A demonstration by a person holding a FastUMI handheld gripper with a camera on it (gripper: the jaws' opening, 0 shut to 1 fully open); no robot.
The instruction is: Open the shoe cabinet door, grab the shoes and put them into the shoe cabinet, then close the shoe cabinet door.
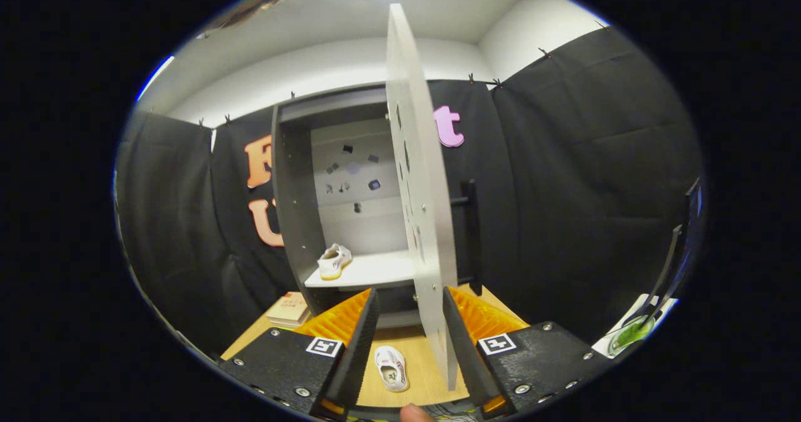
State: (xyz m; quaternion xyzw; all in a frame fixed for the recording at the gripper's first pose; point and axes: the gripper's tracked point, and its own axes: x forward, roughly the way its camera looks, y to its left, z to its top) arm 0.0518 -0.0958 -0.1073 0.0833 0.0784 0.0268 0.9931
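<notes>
The grey shoe cabinet stands on the wooden table ahead of me, its door swung wide open and seen edge-on. The door's free edge reaches in between my fingers, close to the right one. My gripper is open, with neither finger pressing on the door. One white shoe lies on the cabinet's shelf at its left side. A second white shoe lies on the table below me, between the fingers and left of the door's lower corner.
A black bar handle shows on the far side of the door. A flat tan book or box lies on the table left of the cabinet. A green dish sits far right. A person's fingertip shows below the shoe.
</notes>
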